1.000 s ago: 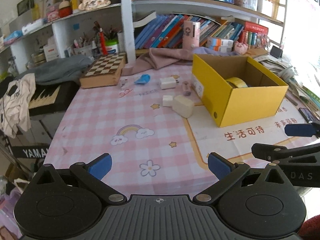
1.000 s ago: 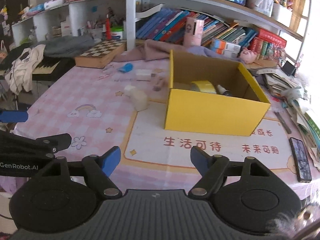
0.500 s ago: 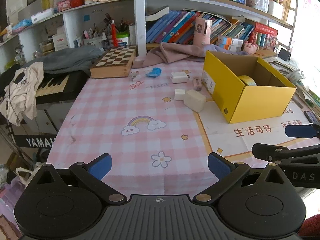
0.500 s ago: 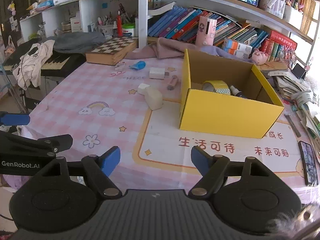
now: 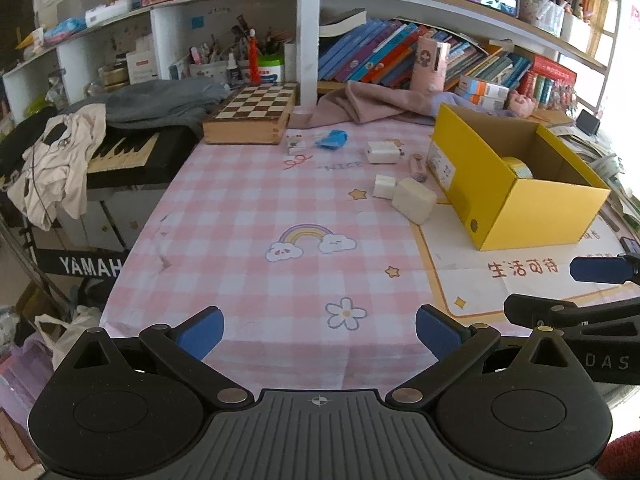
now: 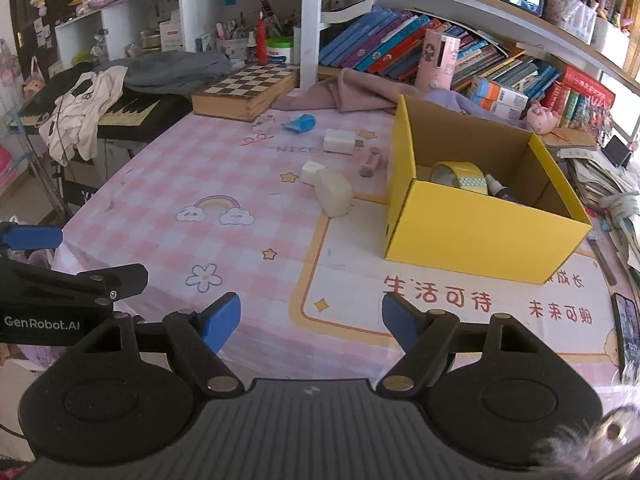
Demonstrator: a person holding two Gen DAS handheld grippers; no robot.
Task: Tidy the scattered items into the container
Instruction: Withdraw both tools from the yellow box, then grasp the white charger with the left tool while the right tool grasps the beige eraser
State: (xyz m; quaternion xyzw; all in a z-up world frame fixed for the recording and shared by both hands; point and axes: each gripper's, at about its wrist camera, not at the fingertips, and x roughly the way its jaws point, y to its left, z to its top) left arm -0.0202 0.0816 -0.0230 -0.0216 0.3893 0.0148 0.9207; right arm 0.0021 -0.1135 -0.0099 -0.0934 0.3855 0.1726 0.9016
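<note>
A yellow cardboard box [image 5: 516, 216] [image 6: 480, 236] stands open on the pink checked tablecloth, with a roll of yellow tape [image 6: 460, 174] and a small bottle [image 6: 498, 191] inside. Left of it lie a cream block [image 5: 414, 200] [image 6: 334, 194], a small white cube [image 5: 384, 186] [image 6: 312, 171], a white charger [image 5: 382, 152] [image 6: 340, 141], a pink stick [image 5: 418, 167] [image 6: 370, 162], a blue crumpled item [image 5: 332, 139] [image 6: 300, 123] and a small white card [image 5: 296, 144]. My left gripper [image 5: 319, 330] and right gripper [image 6: 311, 318] are both open and empty over the near table edge.
A wooden chessboard box [image 5: 252, 118] and pink cloth [image 5: 376, 106] lie at the table's back. Bookshelves stand behind. A keyboard with clothes [image 5: 120, 152] stands left. Papers and a phone [image 6: 626, 320] lie right of the box.
Both grippers have pulled back and risen away from the box; the table now looks farther off. Both stay open and empty. Nothing on the table has moved.
</note>
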